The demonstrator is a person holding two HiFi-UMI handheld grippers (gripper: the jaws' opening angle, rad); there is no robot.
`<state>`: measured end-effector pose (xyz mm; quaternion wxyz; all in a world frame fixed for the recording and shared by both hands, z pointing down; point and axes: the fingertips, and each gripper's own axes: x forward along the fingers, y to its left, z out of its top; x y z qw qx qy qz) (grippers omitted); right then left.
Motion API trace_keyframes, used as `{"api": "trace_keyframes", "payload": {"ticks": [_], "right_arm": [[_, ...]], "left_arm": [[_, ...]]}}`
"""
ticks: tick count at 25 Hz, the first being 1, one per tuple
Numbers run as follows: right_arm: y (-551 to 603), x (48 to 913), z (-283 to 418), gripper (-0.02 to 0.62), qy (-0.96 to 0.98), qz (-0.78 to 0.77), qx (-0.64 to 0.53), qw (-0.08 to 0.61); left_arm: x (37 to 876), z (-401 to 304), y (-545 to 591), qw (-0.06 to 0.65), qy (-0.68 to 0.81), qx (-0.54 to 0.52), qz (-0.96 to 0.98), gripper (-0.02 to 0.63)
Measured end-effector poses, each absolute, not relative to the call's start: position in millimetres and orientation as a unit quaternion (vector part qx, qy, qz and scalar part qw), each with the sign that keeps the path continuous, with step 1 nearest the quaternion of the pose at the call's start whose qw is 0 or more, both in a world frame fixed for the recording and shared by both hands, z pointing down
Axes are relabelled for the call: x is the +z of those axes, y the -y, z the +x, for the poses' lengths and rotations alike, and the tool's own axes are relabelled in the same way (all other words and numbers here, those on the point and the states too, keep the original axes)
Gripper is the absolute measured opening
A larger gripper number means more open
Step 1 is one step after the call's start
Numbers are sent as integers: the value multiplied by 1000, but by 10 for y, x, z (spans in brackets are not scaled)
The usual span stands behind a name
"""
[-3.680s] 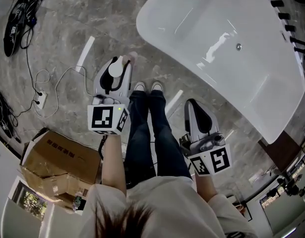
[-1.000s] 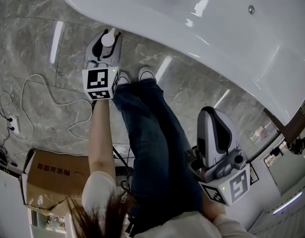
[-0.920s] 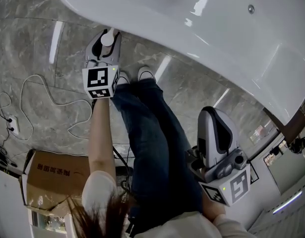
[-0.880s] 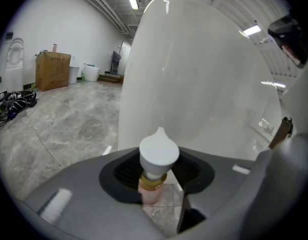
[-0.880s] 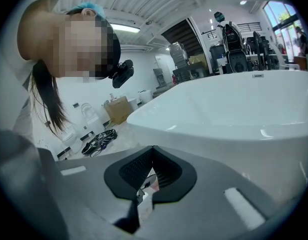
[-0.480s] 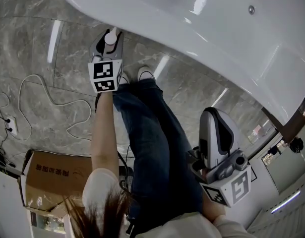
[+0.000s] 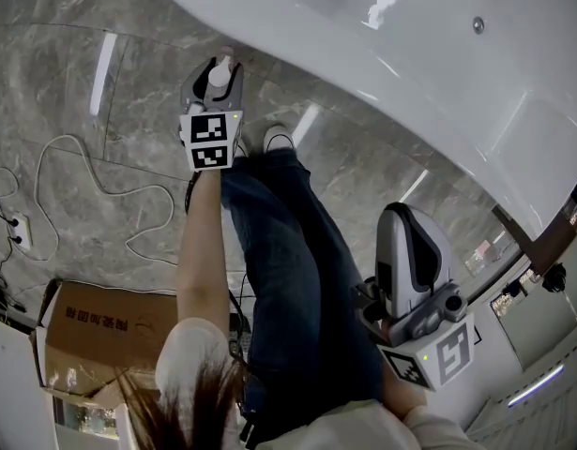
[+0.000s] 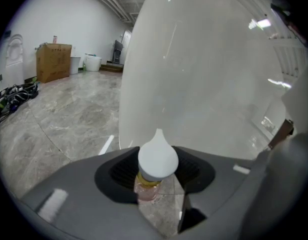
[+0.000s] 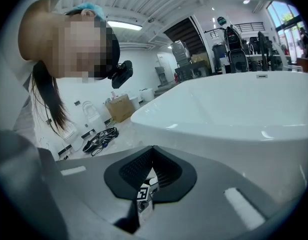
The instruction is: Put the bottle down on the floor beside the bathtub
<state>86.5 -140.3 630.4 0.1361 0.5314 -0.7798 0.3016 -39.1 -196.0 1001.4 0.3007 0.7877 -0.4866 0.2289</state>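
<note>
Left gripper [image 7: 220, 75]: jaws clamped on the white cap of the bottle [image 8: 158, 160], one pad against each side. The jaws have just eased slightly wider, with the bottle still between them. The bottle stands upright, its pinkish body hanging below the pads over the marble floor [image 7: 110, 139]. Whether its base touches the floor cannot be told. The bathtub [image 7: 410, 54] wall rises directly ahead of this gripper, near.

Compared with a second ago, the left gripper sits lower, and its marker cube appears smaller in the head view.

Right gripper [image 9: 152, 159]: jaws together, nothing between them, position unchanged, the bathtub rim ahead of it.
</note>
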Motion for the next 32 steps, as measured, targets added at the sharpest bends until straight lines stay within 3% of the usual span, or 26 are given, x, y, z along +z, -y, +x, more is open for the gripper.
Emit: {"api": "trace_keyframes", "payload": {"ticks": [6,17,27,32], "right_arm": [[1394,6282,861,-2,779,530,306,137],[1391,6296,957,-2,793,522,231,213],[1343,6182,988,-2,808,504,209,223],[1299,6062,969,-2,809,503,221,209]], "left_arm": [[9985,-347,1862,309,465,228,797,287],[9059,-526,1790,290,502,171,796,282],[8091,-600,1761,256,550,139,783,76],[7550,-659,1640,240,565,128,779,49]]}}
